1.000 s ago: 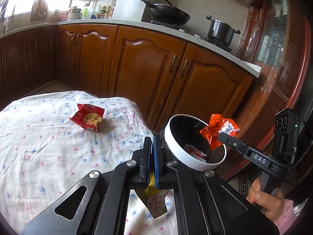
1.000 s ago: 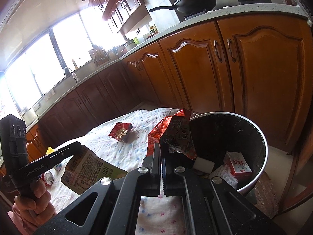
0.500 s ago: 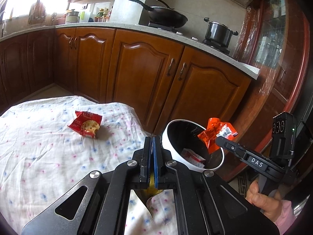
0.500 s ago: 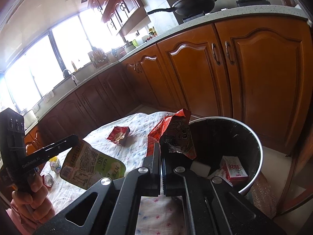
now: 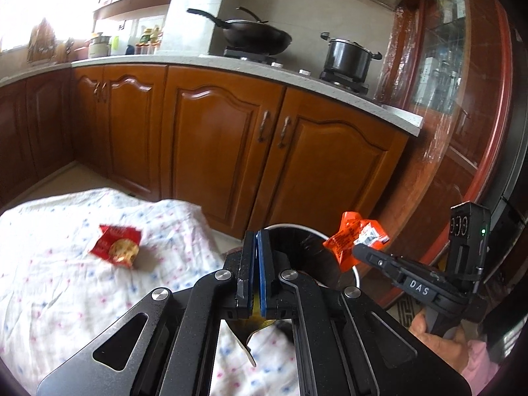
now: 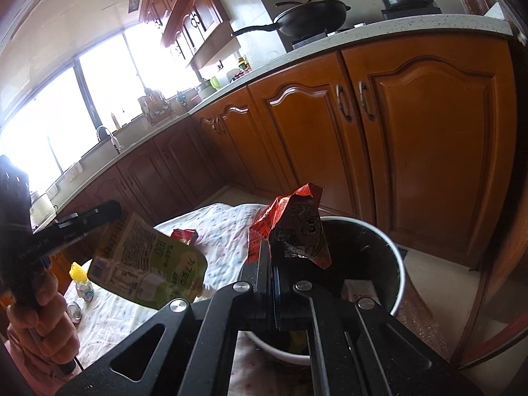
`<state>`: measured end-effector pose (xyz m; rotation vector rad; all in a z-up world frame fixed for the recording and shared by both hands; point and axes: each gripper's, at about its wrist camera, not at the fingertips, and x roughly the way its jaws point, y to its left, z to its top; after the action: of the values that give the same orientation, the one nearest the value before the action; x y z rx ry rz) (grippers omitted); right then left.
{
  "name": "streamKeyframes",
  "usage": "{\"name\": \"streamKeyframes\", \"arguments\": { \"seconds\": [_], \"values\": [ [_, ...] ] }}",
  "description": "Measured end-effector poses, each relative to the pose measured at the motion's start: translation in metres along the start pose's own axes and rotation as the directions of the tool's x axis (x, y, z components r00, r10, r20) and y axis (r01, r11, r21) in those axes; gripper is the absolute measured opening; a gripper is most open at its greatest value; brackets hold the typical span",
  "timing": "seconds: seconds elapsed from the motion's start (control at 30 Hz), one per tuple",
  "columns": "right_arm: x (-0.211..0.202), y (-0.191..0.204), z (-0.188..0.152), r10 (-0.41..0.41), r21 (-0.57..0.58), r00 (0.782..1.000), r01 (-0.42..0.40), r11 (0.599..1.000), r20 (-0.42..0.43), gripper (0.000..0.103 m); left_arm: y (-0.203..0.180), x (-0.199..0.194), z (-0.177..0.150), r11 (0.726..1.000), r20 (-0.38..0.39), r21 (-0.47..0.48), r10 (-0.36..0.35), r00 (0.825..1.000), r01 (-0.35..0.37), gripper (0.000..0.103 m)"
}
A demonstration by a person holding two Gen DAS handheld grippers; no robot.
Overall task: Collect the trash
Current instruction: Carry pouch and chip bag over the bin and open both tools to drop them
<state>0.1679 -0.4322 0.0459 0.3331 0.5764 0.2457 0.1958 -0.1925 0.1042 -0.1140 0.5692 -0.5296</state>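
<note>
**Both tongs clenched on wrappers, bin between them**

Left tongs (image 5: pixel 256 275): clenched on a green pouch (image 6: pixel 148 269). In the left view only a yellowish scrap of it hangs below the pads; in the right view the pouch hangs flat from the tips, printed side out, over the tabletop. A hand (image 6: pixel 43 326) grips the handle.

Right tongs (image 6: pixel 272 260): clenched on an orange wrapper (image 6: pixel 293 227), crumpled, standing up from the tips. In the left view it sits above the near rim of the bin (image 5: pixel 354 272). A hand (image 5: pixel 435 336) with a pink sleeve holds this tool.

Bin: round, white outside, dark inside, standing at the tabletop's edge on the cabinet side. A white-and-red carton (image 6: pixel 358 292) lies in it.

Tabletop (image 5: pixel 49 297): covered by a white cloth with small pink and blue flecks, rumpled. A red snack wrapper (image 5: pixel 117 246) lies on it, well apart from both tongs. At the far-left corner in the right view: a small bottle with a yellow cap (image 6: pixel 81 282) and a can (image 6: pixel 74 310) lying beside it.

Room: kitchen. Brown wooden cabinets (image 5: pixel 214 132) run under a pale speckled counter. On the stove, a black wok (image 5: pixel 254 36) and a lidded pot (image 5: pixel 348 54). Bright windows (image 6: pixel 66 105) above a sink tap (image 6: pixel 107 133).
</note>
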Motion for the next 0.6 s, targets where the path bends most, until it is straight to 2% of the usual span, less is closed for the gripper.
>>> {"name": "streamKeyframes", "arguments": {
  "seconds": [0.17, 0.33, 0.57, 0.6],
  "values": [
    [0.001, -0.013, 0.005, -0.025, -0.001, 1.0, 0.025, 1.0, -0.007, 0.001, -0.021, 0.01, 0.02, 0.999, 0.017, 0.037, -0.034, 0.999, 0.034, 0.001],
    [0.014, -0.025, 0.0, -0.044, -0.001, 0.997, 0.044, 0.999, -0.062, 0.001, -0.039, 0.024, 0.033, 0.996, 0.022, 0.057, -0.068, 0.997, 0.067, 0.001],
    [0.042, -0.033, -0.018, -0.06, -0.011, 0.983, 0.059, 0.998, -0.175, 0.001, -0.05, 0.061, 0.023, 0.994, -0.033, 0.016, -0.107, 0.994, 0.107, 0.001],
    [0.046, -0.034, -0.02, -0.062, -0.015, 0.98, 0.06, 0.998, -0.189, 0.005, -0.05, 0.065, 0.021, 0.994, -0.04, 0.007, -0.107, 0.993, 0.107, 0.001]
  ]
}}
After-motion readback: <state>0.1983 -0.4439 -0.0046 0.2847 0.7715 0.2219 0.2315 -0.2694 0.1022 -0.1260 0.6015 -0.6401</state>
